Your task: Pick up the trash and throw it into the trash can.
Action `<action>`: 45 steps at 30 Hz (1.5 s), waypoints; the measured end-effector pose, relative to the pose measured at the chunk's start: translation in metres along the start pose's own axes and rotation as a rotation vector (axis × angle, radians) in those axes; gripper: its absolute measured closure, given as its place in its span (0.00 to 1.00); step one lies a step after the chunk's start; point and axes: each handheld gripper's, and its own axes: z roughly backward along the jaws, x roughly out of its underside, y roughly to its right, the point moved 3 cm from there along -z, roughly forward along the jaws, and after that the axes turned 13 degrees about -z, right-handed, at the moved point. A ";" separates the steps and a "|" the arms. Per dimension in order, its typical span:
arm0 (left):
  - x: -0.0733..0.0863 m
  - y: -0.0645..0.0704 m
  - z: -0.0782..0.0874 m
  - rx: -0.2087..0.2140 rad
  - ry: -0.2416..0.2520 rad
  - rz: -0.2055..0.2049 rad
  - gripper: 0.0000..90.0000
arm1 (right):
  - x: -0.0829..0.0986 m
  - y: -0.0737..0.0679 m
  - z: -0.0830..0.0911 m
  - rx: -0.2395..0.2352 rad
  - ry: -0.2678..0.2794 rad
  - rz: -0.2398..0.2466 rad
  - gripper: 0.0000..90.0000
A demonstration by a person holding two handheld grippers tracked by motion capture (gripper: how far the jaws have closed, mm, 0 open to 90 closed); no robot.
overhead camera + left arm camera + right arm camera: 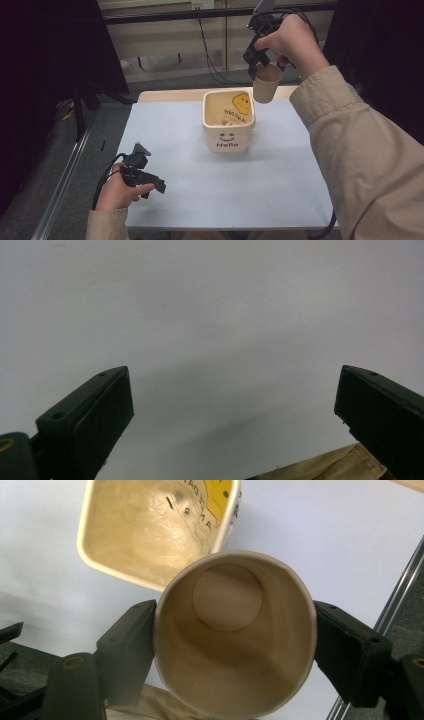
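A tan paper cup hangs in the air just right of and above a cream square bin printed with "Hello" and a smiley. My right gripper is shut on the cup, one jaw on each side of its wall. In the right gripper view the cup is empty, and the bin, lined with clear plastic, lies below it. My left gripper rests low over the front left of the table, jaws wide open with nothing between them; its fingers frame bare table surface.
The pale blue table top spreads around the bin. A metal rail runs along the floor at the left. Cables hang behind the table's far edge. A beige sleeve crosses the right side.
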 end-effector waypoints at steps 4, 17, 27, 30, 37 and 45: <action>0.000 0.000 0.000 0.004 0.000 0.000 0.02 | -0.003 -0.011 -0.002 -0.004 -0.001 0.020 0.25; 0.000 -0.001 0.000 0.000 -0.001 -0.001 0.02 | -0.013 -0.036 -0.008 -0.018 0.006 0.051 0.25; 0.001 -0.001 0.000 0.001 -0.001 -0.004 0.02 | -0.017 -0.041 -0.018 -0.009 0.018 0.068 0.25; 0.001 0.000 0.000 0.003 0.004 -0.002 0.02 | -0.018 -0.042 -0.025 -0.009 0.010 0.075 0.25; 0.001 0.000 0.002 -0.003 0.012 -0.003 0.02 | -0.019 -0.045 -0.040 -0.008 0.004 0.081 0.25; 0.001 0.000 0.003 0.000 0.007 -0.004 0.02 | -0.018 -0.051 -0.066 -0.006 -0.012 0.100 0.25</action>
